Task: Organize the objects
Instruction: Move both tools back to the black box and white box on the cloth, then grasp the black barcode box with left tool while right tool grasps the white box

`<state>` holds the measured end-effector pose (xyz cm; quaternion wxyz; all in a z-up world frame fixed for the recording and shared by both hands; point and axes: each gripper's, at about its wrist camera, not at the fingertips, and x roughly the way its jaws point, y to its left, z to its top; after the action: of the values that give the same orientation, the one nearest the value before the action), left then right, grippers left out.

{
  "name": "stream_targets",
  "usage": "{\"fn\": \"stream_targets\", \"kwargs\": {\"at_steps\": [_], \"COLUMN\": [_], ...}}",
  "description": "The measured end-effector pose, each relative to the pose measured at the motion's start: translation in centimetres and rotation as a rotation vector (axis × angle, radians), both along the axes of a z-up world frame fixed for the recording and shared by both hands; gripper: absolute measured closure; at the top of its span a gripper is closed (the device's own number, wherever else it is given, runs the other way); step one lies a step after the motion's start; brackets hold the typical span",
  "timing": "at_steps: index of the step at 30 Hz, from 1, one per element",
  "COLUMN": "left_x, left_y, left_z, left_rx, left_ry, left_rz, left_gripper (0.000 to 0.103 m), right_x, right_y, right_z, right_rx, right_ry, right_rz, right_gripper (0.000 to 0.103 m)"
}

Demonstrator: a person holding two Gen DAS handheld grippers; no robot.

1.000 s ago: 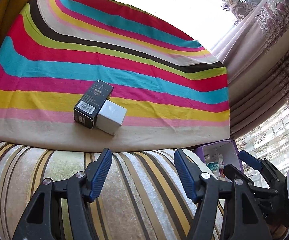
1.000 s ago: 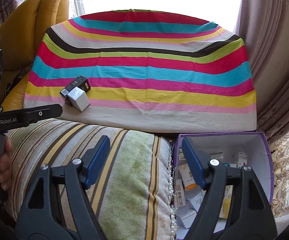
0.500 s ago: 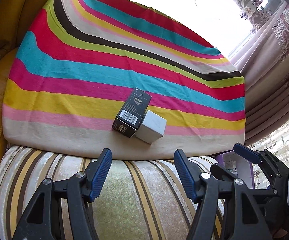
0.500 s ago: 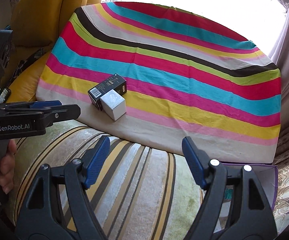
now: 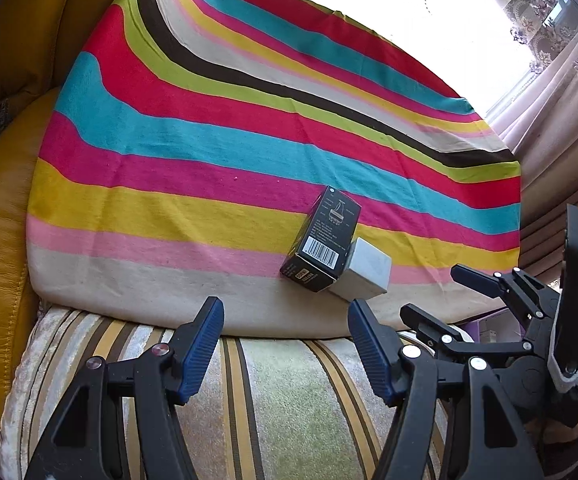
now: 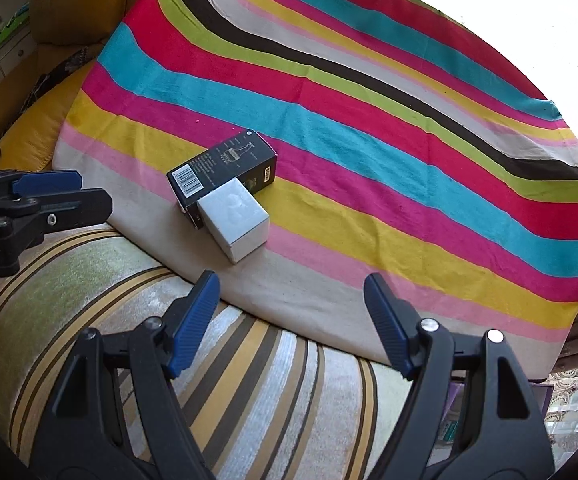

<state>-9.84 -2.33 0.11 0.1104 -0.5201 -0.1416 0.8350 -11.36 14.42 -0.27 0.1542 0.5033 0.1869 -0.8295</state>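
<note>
Progress looks slight, judging by what lies on the striped cloth (image 5: 209, 160). Left hand-held gripper (image 5: 285, 330) hangs over the striped cushion (image 5: 281, 392) with its jaws spread wide and nothing between them. Ahead of it and a little to its right, a black box (image 5: 323, 246) and a white box (image 5: 365, 274) lie touching side by side on the near edge of the cloth. Right hand-held gripper (image 6: 291, 312) is likewise wide open and empty, with the same two boxes ahead and to its left. Below and to its right, a sliver of a purple box (image 6: 459, 394) shows; its contents are too hidden to tell. Neither box is grasped yet, so both still seem to need sorting.
</note>
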Motion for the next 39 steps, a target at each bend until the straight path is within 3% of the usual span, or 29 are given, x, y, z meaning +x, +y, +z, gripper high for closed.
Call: {"fn": "stream_targets", "kwargs": {"at_steps": [8, 12, 20, 30, 39], "left_x": [-0.8, -1.3, -2.0, -3.9, -5.6], "left_y": [-0.2, -0.2, 0.7, 3.8, 6.2], "left_z": [-0.7, -0.9, -1.2, -1.9, -3.1], "left_rx": [-0.006, -0.009, -0.047, -0.131, -0.197], "left_ry": [-0.019, -0.025, -0.033, -0.037, -0.051], "left_rz": [0.003, -0.005, -0.015, -0.098, -0.154], "left_gripper": [0.037, 0.037, 0.037, 0.037, 0.038], "right_x": [-2.0, -3.4, -4.2, -4.9, -6.0], "right_y": [-2.3, -2.9, -3.6, -0.7, 2.1], "right_z": [-1.6, -2.7, -3.8, -3.3, -4.1], "right_rx": [0.009, 0.001, -0.032, -0.039, -0.083], "right_ry": [-0.057, -0.086, -0.123, -0.079, -0.103], "right_rz": [0.147, 0.169, 0.197, 0.017, -0.123], "right_gripper": [0.026, 0.026, 0.065, 0.066, 0.066]}}
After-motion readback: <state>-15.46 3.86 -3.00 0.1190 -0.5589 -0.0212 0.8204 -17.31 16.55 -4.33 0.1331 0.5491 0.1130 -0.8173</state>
